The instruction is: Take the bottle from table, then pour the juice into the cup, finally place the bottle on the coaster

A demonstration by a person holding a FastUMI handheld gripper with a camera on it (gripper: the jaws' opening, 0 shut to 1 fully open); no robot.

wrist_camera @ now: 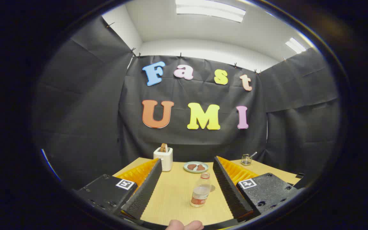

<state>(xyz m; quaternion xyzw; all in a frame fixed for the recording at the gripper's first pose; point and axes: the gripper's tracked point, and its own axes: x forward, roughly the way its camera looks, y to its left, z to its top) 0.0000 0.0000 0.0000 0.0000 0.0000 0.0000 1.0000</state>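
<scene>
Clear plastic bottle (pixel 200 190) stands upright on the bench (pixel 174 198) between your claw (pixel 187 188) fingers, which are spread wide, touching nothing. It looks light, thin-walled, slippery; clamp gently at mid-body.

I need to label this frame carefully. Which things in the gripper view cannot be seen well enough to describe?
- Coaster: a flat disc behind the bottle, partly covered by it.
- Small glass holder: beyond the open gripper, too small to tell its contents.
- Food on the plate: too small to identify.
- Toaster: lower part hidden by one finger.
- Table: sides covered by both fingers.
- Person's hand: cut off below.
</scene>
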